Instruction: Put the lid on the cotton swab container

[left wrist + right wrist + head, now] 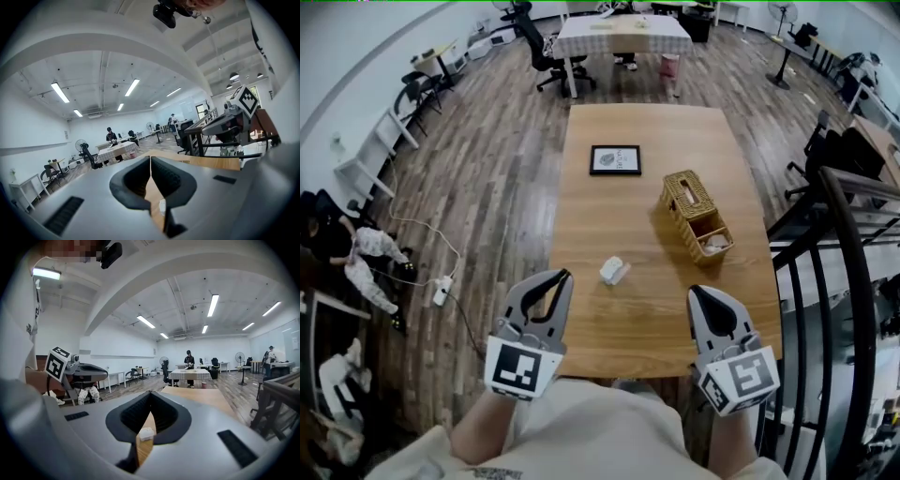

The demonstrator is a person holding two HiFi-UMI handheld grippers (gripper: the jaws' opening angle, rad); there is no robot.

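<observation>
- Left grey two-jaw gripper [564, 276]: jaws pressed together, holding nothing, over the near edge of the light wooden table [647, 178]
- Small white plastic cotton swab container [614, 271]: on the table between the grippers, touched by neither; lid and body cannot be told apart
- Right grey two-jaw gripper [695, 292]: jaws together, empty
- Advice: part the jaws before reaching in, steady the body with one gripper, then lower the lid squarely
</observation>
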